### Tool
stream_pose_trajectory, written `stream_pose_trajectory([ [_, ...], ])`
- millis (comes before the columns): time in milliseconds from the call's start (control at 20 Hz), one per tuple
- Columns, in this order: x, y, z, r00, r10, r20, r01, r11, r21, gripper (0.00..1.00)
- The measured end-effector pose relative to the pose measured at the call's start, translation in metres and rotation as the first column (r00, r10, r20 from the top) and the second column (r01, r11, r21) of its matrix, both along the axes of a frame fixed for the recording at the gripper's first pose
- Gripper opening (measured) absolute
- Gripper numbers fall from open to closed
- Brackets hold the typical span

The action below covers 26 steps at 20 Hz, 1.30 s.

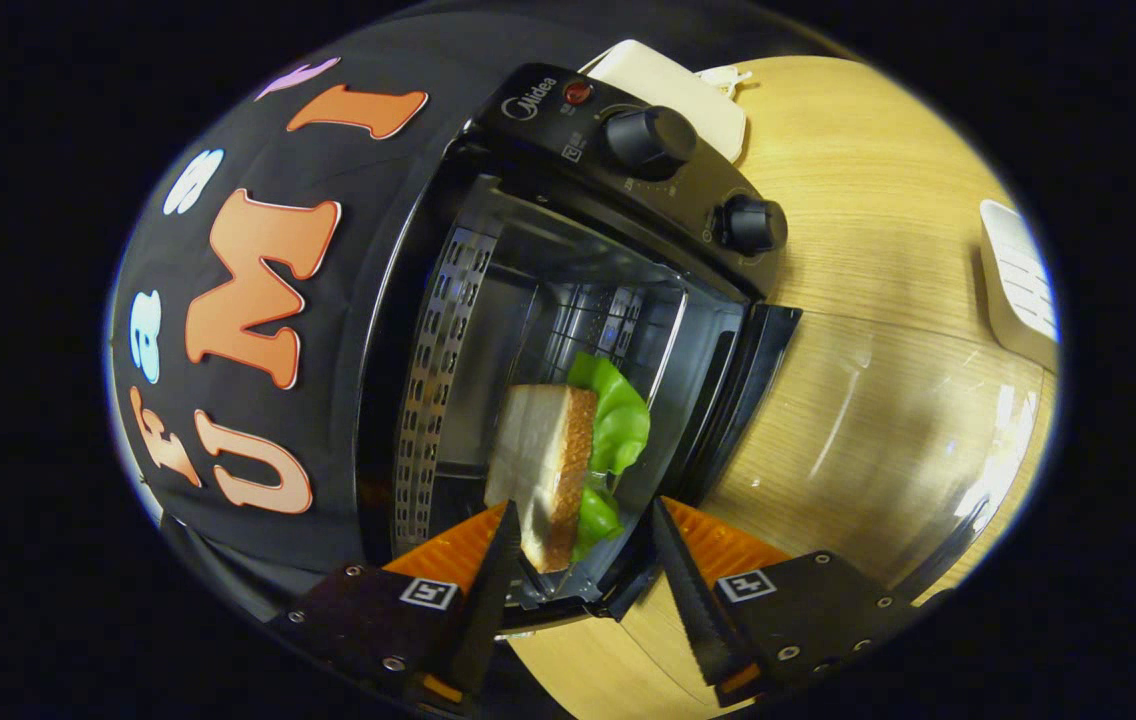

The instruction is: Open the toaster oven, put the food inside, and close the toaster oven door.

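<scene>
Oven [568,300] door [888,440] open over tabletop [858,200]. Sandwich [553,470] inside oven mouth, between gripper [583,530] fingers; fingers apart, not pressing it.

Wall: black cloth [258,150] hangs as the booth's backdrop, slightly creased, curving around the far side of the scene.
Table: pale wood-grain tabletop [878,200] runs the length of the near side, its grain lines straight and even.
Reflections: soft whitish streaks lie across the wood (a glossy sheen, brightest toward the table's edge).
White object: a ridged white item [1018,280] rests on the table near its far edge; what it is cannot be told.
Cream object: a rounded cream-coloured item [673,85] sits at the table's far end, against the cloth.
Light: even and warm.
</scene>
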<state>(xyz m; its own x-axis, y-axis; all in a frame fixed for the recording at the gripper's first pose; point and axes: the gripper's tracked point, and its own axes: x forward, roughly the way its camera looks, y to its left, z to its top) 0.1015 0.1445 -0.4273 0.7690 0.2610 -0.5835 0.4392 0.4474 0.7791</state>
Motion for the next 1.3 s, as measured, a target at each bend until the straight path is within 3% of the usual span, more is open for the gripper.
stream_pose_trajectory([
  [200, -0.019, -0.016, 0.003, 0.999, 0.048, -0.002, -0.048, 0.997, -0.064, 0.96],
  [300, -0.03, -0.015, 0.019, 0.992, 0.118, 0.048, -0.113, 0.99, -0.082, 0.97],
  [400, -0.047, -0.018, 0.031, 0.973, 0.216, 0.085, -0.197, 0.962, -0.189, 0.98],
  [550, -0.066, -0.032, 0.04, 0.937, 0.336, 0.099, -0.274, 0.88, -0.388, 0.98],
  [750, -0.099, -0.047, 0.044, 0.892, 0.449, 0.052, -0.346, 0.752, -0.562, 0.98],
  [850, -0.116, -0.052, 0.035, 0.858, 0.513, -0.001, -0.395, 0.66, -0.639, 0.98],
  [1000, -0.147, -0.063, 0.016, 0.799, 0.59, -0.116, -0.465, 0.485, -0.741, 0.98],
  [1050, -0.155, -0.066, 0.007, 0.783, 0.604, -0.15, -0.486, 0.443, -0.754, 0.98],
  [1100, -0.161, -0.066, -0.003, 0.769, 0.615, -0.176, -0.506, 0.416, -0.756, 0.99],
  [1300, -0.175, -0.069, -0.026, 0.75, 0.617, -0.238, -0.544, 0.37, -0.754, 0.99],
])
